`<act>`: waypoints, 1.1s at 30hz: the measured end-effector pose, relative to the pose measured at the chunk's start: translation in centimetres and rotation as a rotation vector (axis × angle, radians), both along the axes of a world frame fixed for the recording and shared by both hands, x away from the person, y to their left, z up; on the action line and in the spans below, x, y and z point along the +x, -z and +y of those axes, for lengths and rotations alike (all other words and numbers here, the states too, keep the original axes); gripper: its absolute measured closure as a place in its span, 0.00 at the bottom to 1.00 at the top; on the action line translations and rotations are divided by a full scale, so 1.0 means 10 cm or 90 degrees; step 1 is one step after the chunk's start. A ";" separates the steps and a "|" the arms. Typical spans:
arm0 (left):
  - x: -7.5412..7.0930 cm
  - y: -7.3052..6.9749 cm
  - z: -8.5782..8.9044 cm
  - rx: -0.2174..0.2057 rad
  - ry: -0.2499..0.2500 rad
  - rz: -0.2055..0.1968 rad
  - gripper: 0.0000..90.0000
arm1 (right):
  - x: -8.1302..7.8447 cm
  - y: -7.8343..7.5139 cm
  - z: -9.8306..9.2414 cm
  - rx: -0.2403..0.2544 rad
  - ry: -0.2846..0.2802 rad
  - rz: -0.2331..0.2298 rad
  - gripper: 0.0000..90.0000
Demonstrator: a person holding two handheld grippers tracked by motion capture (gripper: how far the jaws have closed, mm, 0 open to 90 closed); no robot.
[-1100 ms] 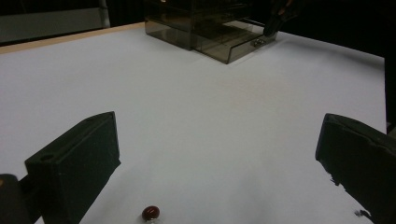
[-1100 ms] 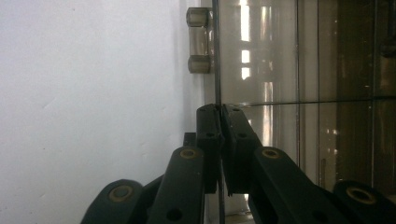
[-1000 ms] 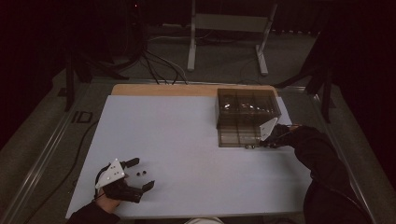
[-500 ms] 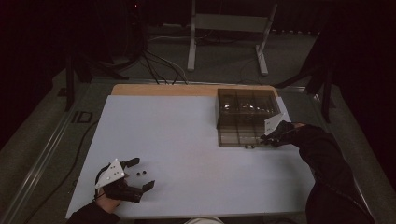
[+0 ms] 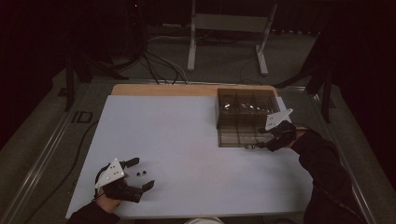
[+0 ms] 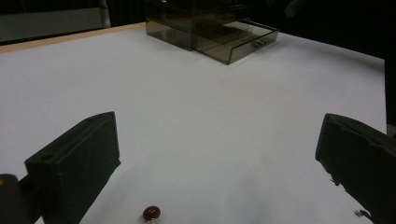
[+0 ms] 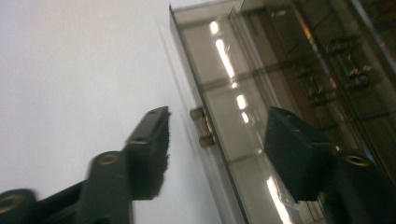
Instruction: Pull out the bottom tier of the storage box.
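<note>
The right hand-held gripper (image 5: pixel 267 143) is hanging at the front of the smoky plastic drawer (image 5: pixel 240 136), jaws just opening and straddling the little knob (image 7: pixel 203 127) without pressing it, so it's letting go. That drawer is sitting pulled out of the organizer box (image 5: pixel 246 106) near the counter's (image 5: pixel 187 130) far right, probably so stuff can go in. The left hand-held gripper (image 5: pixel 139 175) is resting wide open around the small beads (image 5: pixel 141 173) near the front edge, looking ready for a pick.
</note>
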State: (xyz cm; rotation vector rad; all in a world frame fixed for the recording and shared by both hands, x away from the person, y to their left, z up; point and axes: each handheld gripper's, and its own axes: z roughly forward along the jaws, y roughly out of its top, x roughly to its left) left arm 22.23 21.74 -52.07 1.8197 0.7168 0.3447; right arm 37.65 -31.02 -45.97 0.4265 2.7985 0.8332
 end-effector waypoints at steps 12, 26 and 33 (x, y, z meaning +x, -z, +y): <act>0.00 0.00 0.00 0.000 0.001 0.000 0.01 | -0.16 -0.06 0.13 0.080 0.093 -0.032 0.15; 0.00 0.00 0.00 0.000 0.002 0.001 0.01 | -0.39 0.12 0.18 0.191 0.173 -0.028 0.03; 0.00 0.00 0.00 0.004 0.005 0.002 0.01 | -0.49 0.26 0.18 0.221 0.201 -0.019 0.03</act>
